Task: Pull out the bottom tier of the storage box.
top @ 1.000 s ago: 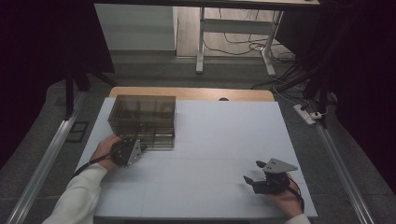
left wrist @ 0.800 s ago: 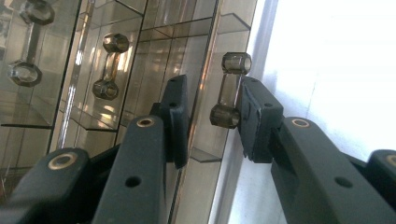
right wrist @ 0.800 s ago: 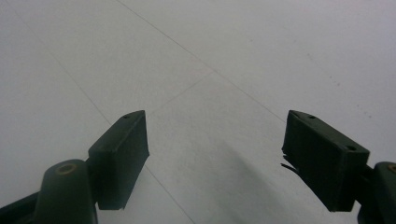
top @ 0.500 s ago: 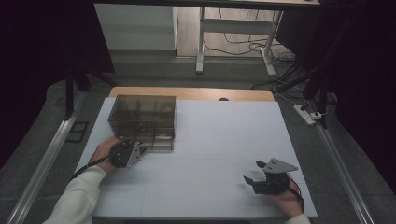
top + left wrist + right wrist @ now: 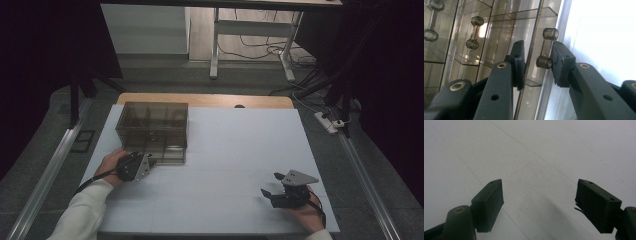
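Got my left gripper (image 5: 537,66) spread around the drawer handle (image 5: 547,48) of the smoky plastic box (image 5: 152,131) at the frame's left, ready to pull. Right gripper (image 5: 272,195) idles wide over bare counter (image 5: 240,145), lower right.

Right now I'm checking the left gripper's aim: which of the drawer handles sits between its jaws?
The rightmost handle in the left gripper view, beside the white table. It stands between the left gripper jaws; the other handles lie farther left.

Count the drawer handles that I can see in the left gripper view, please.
3. One handle sits between the left gripper jaws, one is left of it, one is at the left edge. Others on the box may be hidden.
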{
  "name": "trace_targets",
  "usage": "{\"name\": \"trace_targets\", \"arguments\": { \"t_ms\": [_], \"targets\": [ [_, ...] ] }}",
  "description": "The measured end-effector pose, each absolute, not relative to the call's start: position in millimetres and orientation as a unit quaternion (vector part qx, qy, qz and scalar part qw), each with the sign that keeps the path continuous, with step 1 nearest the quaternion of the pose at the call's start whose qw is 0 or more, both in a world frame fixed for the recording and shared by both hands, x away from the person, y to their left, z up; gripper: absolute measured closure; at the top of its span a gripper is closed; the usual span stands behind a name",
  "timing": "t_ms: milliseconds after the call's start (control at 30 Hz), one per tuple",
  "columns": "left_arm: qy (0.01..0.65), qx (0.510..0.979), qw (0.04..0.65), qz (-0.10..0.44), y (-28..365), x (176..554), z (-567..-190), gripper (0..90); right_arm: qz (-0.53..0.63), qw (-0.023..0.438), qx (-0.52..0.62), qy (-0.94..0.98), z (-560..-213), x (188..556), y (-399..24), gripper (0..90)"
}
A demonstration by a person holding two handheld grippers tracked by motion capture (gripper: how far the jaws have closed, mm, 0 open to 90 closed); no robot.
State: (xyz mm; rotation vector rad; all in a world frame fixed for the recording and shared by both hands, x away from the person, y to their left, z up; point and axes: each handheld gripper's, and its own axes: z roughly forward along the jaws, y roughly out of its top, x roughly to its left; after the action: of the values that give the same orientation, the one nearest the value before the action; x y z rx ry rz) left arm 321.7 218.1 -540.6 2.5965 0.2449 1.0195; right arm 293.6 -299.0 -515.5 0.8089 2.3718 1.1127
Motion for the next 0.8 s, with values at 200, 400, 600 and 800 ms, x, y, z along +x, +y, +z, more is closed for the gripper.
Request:
{"name": "trace_targets", "arguments": {
  "t_ms": [200,400,600,800],
  "targets": [
    [0.088,0.915,0.173,0.354,217.3,320.9,-540.5,64.8,0.396,0.198,0.29,0.848,-515.3,293.6,-299.0,22.1],
    [0.087,0.916,0.176,0.35,218.2,321.2,-541.2,64.6,0.397,0.2,0.29,0.848,-515.3,293.4,-299.1,22.1],
    [0.095,0.917,0.193,0.337,220.8,322.5,-539.9,58.9,0.397,0.199,0.289,0.848,-515.4,293.5,-299.1,22.1],
    [0.105,0.911,0.213,0.338,222.8,322.2,-534.5,48.7,0.397,0.199,0.289,0.848,-515.5,293.6,-299.0,22.1]
  ]
}}
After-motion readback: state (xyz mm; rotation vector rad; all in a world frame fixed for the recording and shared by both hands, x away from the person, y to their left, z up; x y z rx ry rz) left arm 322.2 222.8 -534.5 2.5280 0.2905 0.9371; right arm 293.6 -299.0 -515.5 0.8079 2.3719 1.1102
